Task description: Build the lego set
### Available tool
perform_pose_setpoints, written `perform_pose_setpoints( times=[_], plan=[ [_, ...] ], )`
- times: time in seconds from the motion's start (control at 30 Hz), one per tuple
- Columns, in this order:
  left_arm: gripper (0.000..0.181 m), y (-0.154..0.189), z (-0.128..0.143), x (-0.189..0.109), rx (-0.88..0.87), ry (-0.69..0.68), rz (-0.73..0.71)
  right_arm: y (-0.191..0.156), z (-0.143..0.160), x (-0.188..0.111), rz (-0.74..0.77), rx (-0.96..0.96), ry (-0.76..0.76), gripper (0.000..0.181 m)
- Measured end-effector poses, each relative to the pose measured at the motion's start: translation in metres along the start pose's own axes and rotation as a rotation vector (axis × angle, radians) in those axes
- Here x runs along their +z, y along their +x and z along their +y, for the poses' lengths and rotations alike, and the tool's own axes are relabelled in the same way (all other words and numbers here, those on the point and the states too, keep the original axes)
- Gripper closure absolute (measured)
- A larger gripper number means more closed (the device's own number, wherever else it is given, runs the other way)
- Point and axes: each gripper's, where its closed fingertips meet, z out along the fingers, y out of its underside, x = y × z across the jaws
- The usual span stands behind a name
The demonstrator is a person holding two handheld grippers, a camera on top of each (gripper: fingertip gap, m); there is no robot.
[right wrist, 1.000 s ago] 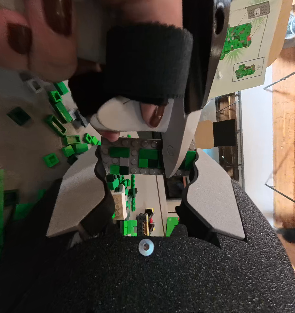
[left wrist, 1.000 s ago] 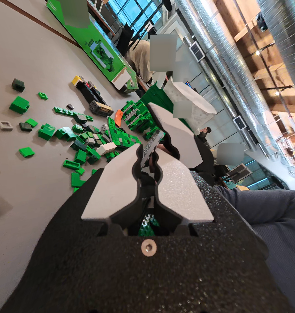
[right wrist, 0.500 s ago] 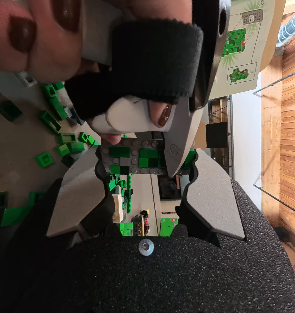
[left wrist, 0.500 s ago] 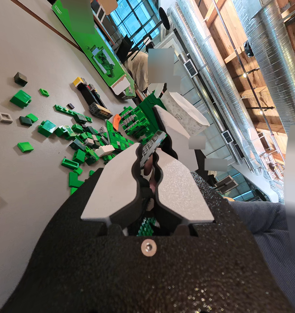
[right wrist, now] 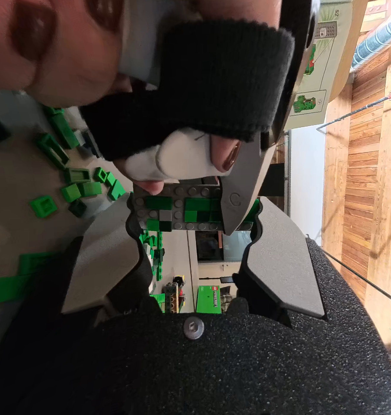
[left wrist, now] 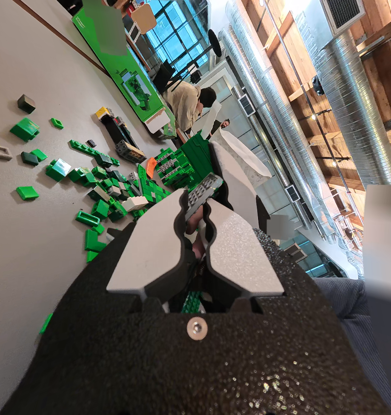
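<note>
Grey studded plate [right wrist: 178, 213], light, stiff and thin, sat edge-clamped in the left gripper [left wrist: 195, 202]; the right gripper [right wrist: 193, 215] spanned it lengthwise, ends touching both fingers, above the bench [left wrist: 32, 247].

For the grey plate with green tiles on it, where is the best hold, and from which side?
Judging from its pose, take the grey plate by its two short ends, coming in along its length. It is thin and flat, and its ends sit in the notches of the right gripper. Alternatively, pinch its bare studded rim edge-on across its thickness, as the left gripper does, avoiding the smooth green tiles.
</note>
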Motion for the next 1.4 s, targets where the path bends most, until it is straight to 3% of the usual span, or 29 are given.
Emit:
perform_pose_setpoints(
  times=[0.5, 0.8, 0.83, 0.93, 1.0, 1.07, 1.1, 1.4],
  plan=[
    [0.170, 0.007, -0.002, 0.001, -0.064, 0.043, 0.067, 0.006, -0.001, -0.003, 0.017, -0.005, 0.051, 0.085],
    [0.174, -0.004, 0.017, 0.007, 0.430, -0.207, -0.177, -0.020, -0.003, -0.025, -0.368, 0.250, 0.191, 0.084],
    [0.171, -0.006, 0.017, 0.009, 0.452, -0.214, -0.191, -0.023, -0.001, -0.027, -0.392, 0.247, 0.192, 0.084],
    [0.119, -0.010, 0.014, 0.011, 0.429, -0.195, -0.228, -0.025, -0.004, -0.033, -0.436, 0.260, 0.225, 0.084],
    [0.130, -0.005, 0.025, 0.012, 0.341, -0.257, -0.152, -0.024, -0.008, -0.036, -0.449, 0.272, 0.256, 0.084],
    [0.164, -0.002, 0.032, 0.013, 0.301, -0.292, -0.094, -0.025, -0.012, -0.040, -0.469, 0.277, 0.284, 0.084],
    [0.171, 0.001, 0.034, 0.013, 0.309, -0.297, -0.071, -0.026, -0.013, -0.041, -0.482, 0.277, 0.293, 0.084],
    [0.175, 0.002, 0.040, 0.006, 0.376, -0.367, -0.101, -0.030, -0.019, -0.042, -0.549, 0.385, 0.248, 0.081]
  ],
)
